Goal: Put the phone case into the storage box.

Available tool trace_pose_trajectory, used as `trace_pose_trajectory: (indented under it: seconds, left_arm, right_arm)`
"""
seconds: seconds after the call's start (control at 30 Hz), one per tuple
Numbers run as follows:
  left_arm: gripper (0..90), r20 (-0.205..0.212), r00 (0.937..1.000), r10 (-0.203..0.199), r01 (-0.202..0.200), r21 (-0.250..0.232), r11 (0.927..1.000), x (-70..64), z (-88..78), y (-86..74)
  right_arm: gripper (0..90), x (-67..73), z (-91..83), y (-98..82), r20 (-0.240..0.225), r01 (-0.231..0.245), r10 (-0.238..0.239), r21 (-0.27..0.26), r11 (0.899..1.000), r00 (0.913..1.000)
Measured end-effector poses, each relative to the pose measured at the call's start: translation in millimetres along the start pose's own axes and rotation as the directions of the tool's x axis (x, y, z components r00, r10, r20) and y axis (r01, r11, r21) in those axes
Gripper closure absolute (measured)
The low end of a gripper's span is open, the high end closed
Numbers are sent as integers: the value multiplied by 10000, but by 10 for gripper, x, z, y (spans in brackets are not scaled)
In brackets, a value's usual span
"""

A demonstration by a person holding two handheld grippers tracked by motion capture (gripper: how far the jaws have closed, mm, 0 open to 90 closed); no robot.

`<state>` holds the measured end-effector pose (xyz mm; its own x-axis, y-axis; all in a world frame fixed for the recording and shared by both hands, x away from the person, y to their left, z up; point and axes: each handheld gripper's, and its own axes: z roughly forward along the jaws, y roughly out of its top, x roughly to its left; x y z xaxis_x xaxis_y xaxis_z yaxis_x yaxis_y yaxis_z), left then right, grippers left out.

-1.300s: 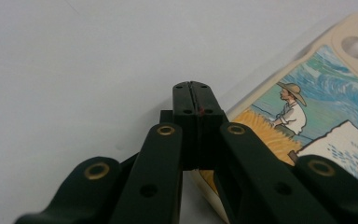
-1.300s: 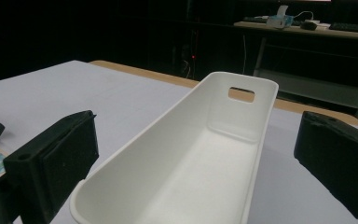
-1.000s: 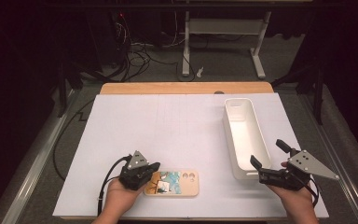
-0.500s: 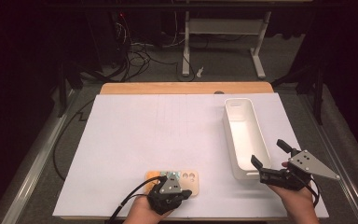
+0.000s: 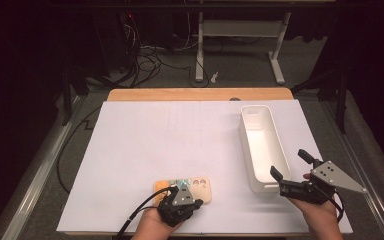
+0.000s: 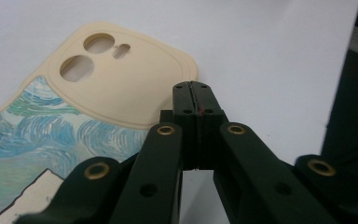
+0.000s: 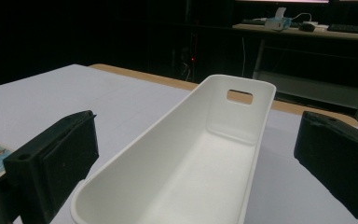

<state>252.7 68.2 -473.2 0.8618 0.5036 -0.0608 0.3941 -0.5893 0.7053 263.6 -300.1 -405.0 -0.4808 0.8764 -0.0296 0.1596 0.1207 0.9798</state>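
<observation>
A cream phone case (image 5: 200, 186) with a blue painted scene lies flat near the table's front edge, camera holes toward the right. My left gripper (image 5: 181, 194) sits at its near side, jaws shut with nothing between them. In the left gripper view the closed tips (image 6: 193, 93) rest at the cream end of the phone case (image 6: 121, 88), close to its corner; whether they touch it I cannot tell. My right gripper (image 5: 290, 164) stands open at the near end of a long white bin (image 5: 246, 150). The right gripper (image 7: 193, 161) has its jaws either side of the bin (image 7: 168, 126), which is empty.
A white sheet (image 5: 180, 135) covers the table, with a wooden strip (image 5: 200, 94) along the far edge. Beyond it are desk legs (image 5: 198, 50) and cables on a dark floor. The left gripper's cable (image 5: 140, 212) trails off the front edge.
My left gripper has moved right and nearer the person, from the case's left end to its near side. The case and the right gripper have not moved.
</observation>
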Motion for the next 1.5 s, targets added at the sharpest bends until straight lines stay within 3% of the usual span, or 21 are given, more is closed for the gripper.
trace_pose_trajectory:
  seconds: [0.2,0.23,0.47,0.53,0.6,0.63,0.67,0.7,0.73,0.8,0.83,0.87,0.9,1.0,1.1,1.3,1.47,1.5]
  left_arm:
    - [900,-635,9976,-286,282,-69,9996,130,1,-5]
    - [900,-899,9951,-421,414,-101,9991,192,-2,-7]
    - [900,-1572,9847,-757,730,-230,9971,349,-9,-17]
    - [900,-1496,9838,-991,932,-462,9946,382,-62,-15]
    - [900,-1468,9823,-1162,1018,-1022,9895,419,-210,8]
    - [900,-1778,9750,-1336,1069,-1517,9826,495,-379,3]
    - [900,-1778,9750,-1336,1069,-1517,9826,495,-379,3]
    - [900,-2248,9584,-1759,1377,-1757,9748,648,-505,-67]
    - [900,-2248,9584,-1759,1377,-1757,9748,648,-505,-67]
    - [900,-2766,9370,-2135,1708,-1706,9704,826,-568,-173]
    - [900,-3203,9161,-2412,2041,-1454,9681,987,-589,-280]
    - [900,-3365,9071,-2529,2205,-1320,9664,1058,-587,-327]
    - [900,-3365,9071,-2529,2205,-1320,9664,1058,-587,-327]
    - [900,-3530,8876,-2959,2765,-1053,9552,1228,-564,-432]
    - [900,-3611,8759,-3201,3019,-1073,9473,1316,-550,-475]
    - [900,-3636,8812,-3022,2930,-815,9526,1319,-516,-467]
    - [900,-3692,8817,-2938,2912,-641,9545,1267,-551,-510]
    - [900,-3661,8851,-2874,2858,-599,9564,1243,-563,-523]
  right_arm:
    - [1,-1,2,0,-8,15,-15,0,10000,10000]
    - [1,-1,2,0,-8,12,-12,1,10000,10000]
    - [0,3,2,1,-28,-25,25,4,10000,10000]
    - [1,1,3,1,-20,-15,15,8,10000,10000]
    - [0,3,3,1,-15,-17,17,-8,10000,10000]
    - [1,1,4,-1,-8,-15,15,21,10000,10000]
    - [1,1,4,-1,-8,-15,15,21,10000,10000]
    - [1,-1,6,-4,-16,-21,21,40,10000,10000]
    - [1,-1,6,-4,-16,-21,21,40,10000,10000]
    - [1,1,12,-6,-25,6,-6,65,10000,10000]
    - [0,4,14,-5,-42,8,-8,62,10000,10000]
    - [1,8,16,-3,-57,16,-16,55,10000,10000]
    - [1,8,16,-3,-57,16,-16,55,10000,10000]
    - [1,14,22,0,-59,22,-22,63,10000,10000]
    - [0,17,32,-4,-107,35,-34,78,10000,9999]
    - [1,13,34,-9,-126,67,-66,85,9999,9999]
    - [1,8,25,-8,-97,9,-8,51,10000,10000]
    - [1,3,22,-8,-90,15,-15,55,10000,10000]
